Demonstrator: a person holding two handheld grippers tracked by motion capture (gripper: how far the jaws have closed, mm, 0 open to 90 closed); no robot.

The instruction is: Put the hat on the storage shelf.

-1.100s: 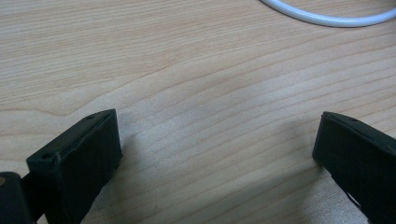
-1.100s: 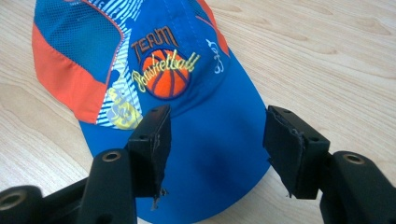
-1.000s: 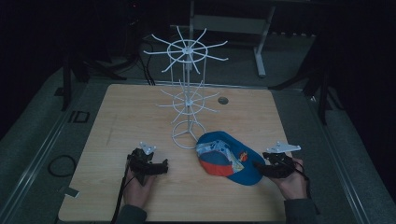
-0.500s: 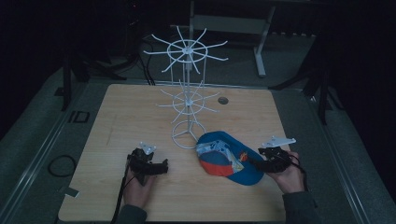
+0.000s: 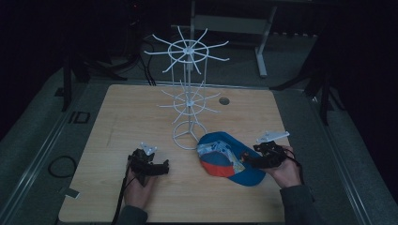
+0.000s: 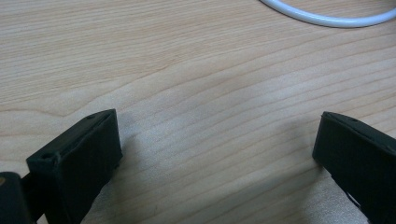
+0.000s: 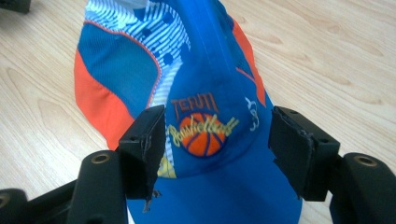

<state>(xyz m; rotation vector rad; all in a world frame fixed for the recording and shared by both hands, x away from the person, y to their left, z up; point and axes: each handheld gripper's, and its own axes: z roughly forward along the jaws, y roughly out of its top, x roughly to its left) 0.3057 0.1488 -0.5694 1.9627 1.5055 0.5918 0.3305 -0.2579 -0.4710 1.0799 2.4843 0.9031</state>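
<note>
I see the table [image 5: 117, 126] filling the middle of the high view, pale wood from the centre down to the lower edge. The white wire rack [image 5: 188, 101] stands upright in the upper centre of that frame, its ring foot on the wood just above and left of the cap. A curve of that ring shows at the top right of my left gripper view, resting on the wood.

The cap [image 5: 225, 158] lies on the table at lower centre-right of the high view, blue with orange and striped panels, close beside the rack's foot. In my right gripper view the cap [image 7: 201, 93] runs from the top of the frame down to the bottom centre, with its basketball badge sitting between my two jaws.

My right gripper [image 5: 251, 161] is at the lower right of the high view, at the cap's right edge. Its jaws have just been opening; they stand apart on either side of the cap's front and I see a gap at each pad, so nothing is clamped.

My left gripper [image 5: 162, 168] rests at the lower left of the high view, well apart from the cap. Its jaws stand wide apart over bare wood, with nothing between them.
</note>
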